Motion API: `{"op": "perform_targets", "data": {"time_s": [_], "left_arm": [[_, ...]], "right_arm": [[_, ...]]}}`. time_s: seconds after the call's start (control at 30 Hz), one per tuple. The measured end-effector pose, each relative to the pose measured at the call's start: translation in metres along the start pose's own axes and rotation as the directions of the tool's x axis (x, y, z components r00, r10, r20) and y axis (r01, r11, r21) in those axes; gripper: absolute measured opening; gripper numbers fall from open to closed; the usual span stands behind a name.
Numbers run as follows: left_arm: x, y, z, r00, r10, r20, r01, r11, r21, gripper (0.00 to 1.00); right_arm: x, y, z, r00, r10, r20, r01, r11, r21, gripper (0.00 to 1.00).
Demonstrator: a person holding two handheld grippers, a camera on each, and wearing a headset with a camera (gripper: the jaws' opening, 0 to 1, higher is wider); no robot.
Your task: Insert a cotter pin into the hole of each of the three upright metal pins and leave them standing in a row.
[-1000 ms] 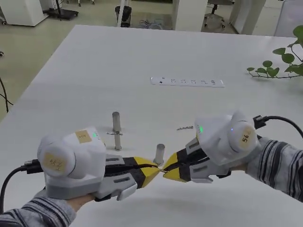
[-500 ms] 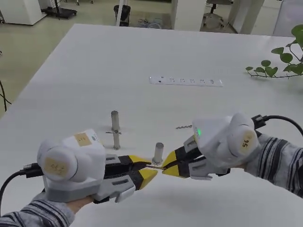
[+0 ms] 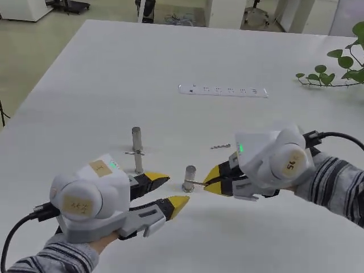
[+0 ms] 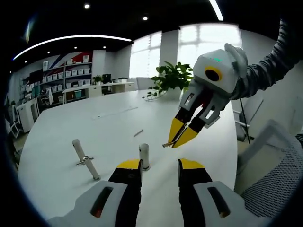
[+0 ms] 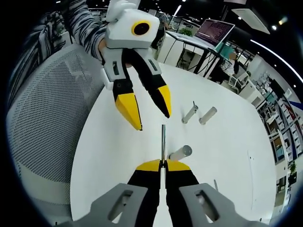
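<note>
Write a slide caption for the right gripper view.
Right hand-held gripper holding a cotter pin, facing the open left hand-held gripper.

Free tabletop [image 3: 170,57] in upper half of head view.
Crowded at lower centre: upright pin [image 3: 190,177] between left gripper [image 3: 173,189] and right gripper [image 3: 209,183].

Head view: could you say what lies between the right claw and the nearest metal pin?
In the head view, just the cotter pin, held in the right claw, pointing at that metal pin.
</note>
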State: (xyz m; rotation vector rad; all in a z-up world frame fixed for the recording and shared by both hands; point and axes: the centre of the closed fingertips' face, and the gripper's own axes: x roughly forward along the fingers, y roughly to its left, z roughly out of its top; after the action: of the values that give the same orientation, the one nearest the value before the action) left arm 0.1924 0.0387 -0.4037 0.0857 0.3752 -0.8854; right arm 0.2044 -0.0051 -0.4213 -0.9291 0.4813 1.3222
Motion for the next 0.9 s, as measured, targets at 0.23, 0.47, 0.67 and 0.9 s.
{"op": "perform_targets", "data": {"time_s": [0.23,0.47,0.67,0.9], "left_arm": [[0.009,0.007,-0.002,0.9989,0.046,-0.002,-0.046,0.999,-0.002,0.28],[0.02,0.02,-0.005,0.9925,0.122,0.006,-0.122,0.992,-0.032,0.29],[0.03,0.026,-0.011,0.9874,0.158,-0.01,-0.158,0.986,-0.046,0.28],[0.044,0.03,-0.019,0.9826,0.181,-0.04,-0.184,0.98,-0.076,0.27]], "right_arm": [[0.007,-0.012,-0.019,0.9988,-0.017,-0.046,0.018,1.0,0.018,0.0],[0.012,-0.018,-0.034,0.9967,-0.02,-0.079,0.022,0.999,0.025,0.0],[0.016,-0.023,-0.046,0.9942,-0.026,-0.105,0.03,0.999,0.034,0.0],[0.019,-0.028,-0.051,0.9931,-0.032,-0.113,0.036,0.999,0.035,0.0]]}}
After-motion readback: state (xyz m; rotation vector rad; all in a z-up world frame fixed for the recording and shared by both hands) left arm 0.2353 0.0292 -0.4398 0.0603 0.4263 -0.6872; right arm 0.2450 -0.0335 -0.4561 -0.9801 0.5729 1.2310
